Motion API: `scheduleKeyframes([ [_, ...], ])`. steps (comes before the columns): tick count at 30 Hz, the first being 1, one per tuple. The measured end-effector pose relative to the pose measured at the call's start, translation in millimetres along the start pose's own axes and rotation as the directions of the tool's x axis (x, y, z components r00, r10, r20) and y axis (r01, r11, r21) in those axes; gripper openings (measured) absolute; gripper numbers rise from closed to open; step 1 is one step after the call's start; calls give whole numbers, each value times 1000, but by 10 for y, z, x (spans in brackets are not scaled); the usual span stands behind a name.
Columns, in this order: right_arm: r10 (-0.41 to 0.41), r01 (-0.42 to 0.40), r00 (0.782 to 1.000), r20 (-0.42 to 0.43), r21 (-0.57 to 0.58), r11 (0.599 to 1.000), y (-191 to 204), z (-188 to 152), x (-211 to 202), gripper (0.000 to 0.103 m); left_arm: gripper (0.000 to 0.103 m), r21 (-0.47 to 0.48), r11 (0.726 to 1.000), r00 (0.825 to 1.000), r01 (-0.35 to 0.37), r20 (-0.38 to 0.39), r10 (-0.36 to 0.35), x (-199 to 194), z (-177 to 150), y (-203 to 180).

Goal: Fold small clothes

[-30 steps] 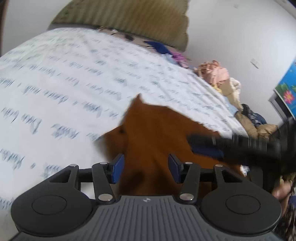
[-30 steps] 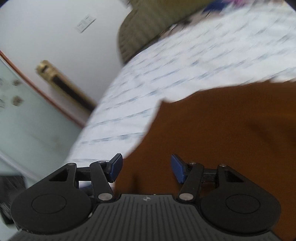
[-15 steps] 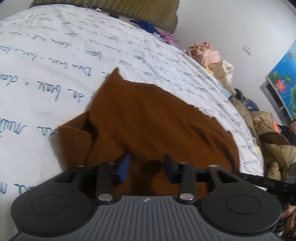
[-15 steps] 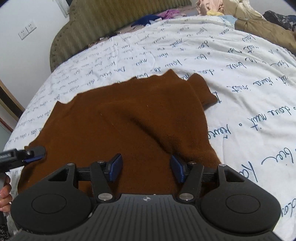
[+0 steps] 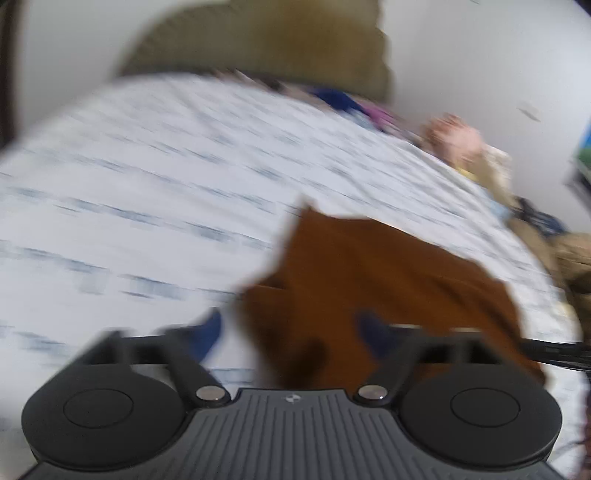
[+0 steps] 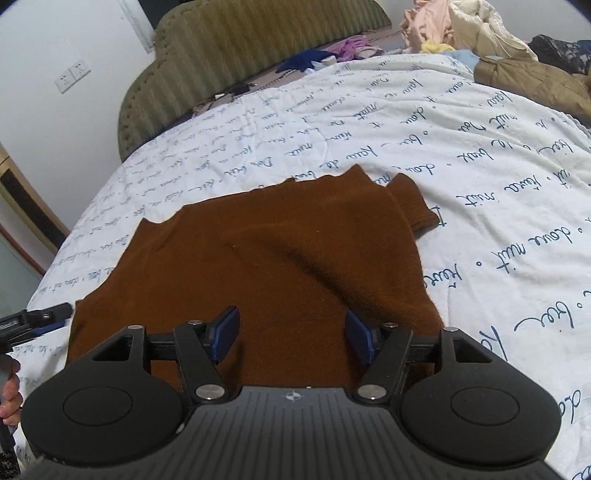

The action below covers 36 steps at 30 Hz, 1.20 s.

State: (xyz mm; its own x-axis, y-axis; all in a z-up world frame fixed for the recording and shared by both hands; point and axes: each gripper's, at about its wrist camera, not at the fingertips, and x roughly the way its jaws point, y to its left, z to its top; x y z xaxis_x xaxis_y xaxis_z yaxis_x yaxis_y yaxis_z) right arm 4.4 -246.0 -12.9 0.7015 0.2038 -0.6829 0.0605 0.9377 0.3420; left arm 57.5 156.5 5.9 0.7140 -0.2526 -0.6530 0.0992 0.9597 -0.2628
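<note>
So the right wrist view is the sharp one: brown top (image 6: 280,258) lies spread out on the bed sheet (image 6: 480,206), white w/ blue handwriting print, and its short sleeve (image 6: 413,206) sticks out on the far right side. Right gripper (image 6: 291,338) sits over the near hem w/ its blue pads wide apart, nothing between them, cloth just underneath. At the left edge of that view you can see the tip of the left gripper (image 6: 40,319) just beside the top's near left corner, plus a bit of a hand below it.

Left wrist view is badly motion-blurred, so way less detail. Left gripper (image 5: 291,332) has its fingers spread wide too, one pad over the sheet (image 5: 129,192), the other over the brown top (image 5: 388,280), not clamped on anything afaict. It shows a folded-under flap at the left edge of the cloth that the other cam doesn't.

Room: olive ribbed headboard (image 6: 236,62) at the far end, wall socket (image 6: 72,75) to its left, pile of clothes (image 6: 461,26) at the far right, some blue and purple bits near the headboard
</note>
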Motion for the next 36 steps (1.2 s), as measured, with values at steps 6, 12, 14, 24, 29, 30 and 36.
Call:
scheduleKeyframes([
  [6,170,-174,984,-48,-89,981,465,-103,41,65,95,-127,991,997,50,-52,-57,157,0,273],
  [12,235,-248,969,-79,-362,899,1382,-426,32,65,95,-169,984,992,57,-98,-74,530,100,321],
  [14,244,-253,967,-75,-423,870,1595,-523,54,64,95,-143,988,992,62,-99,-76,547,79,271],
  [24,44,-60,998,-47,-406,912,1710,-380,210,63,94,1,1000,995,-30,-91,30,543,-45,86],
  [29,-153,151,988,11,-268,951,1004,-37,55,63,95,26,998,994,-60,-92,62,556,-56,34],
  [30,-194,192,981,15,-253,948,858,8,20,63,95,34,997,994,-66,-90,69,564,-60,17],
  [36,-249,235,966,-74,-156,959,231,-46,174,69,96,63,994,992,-90,-82,95,593,-75,-44],
])
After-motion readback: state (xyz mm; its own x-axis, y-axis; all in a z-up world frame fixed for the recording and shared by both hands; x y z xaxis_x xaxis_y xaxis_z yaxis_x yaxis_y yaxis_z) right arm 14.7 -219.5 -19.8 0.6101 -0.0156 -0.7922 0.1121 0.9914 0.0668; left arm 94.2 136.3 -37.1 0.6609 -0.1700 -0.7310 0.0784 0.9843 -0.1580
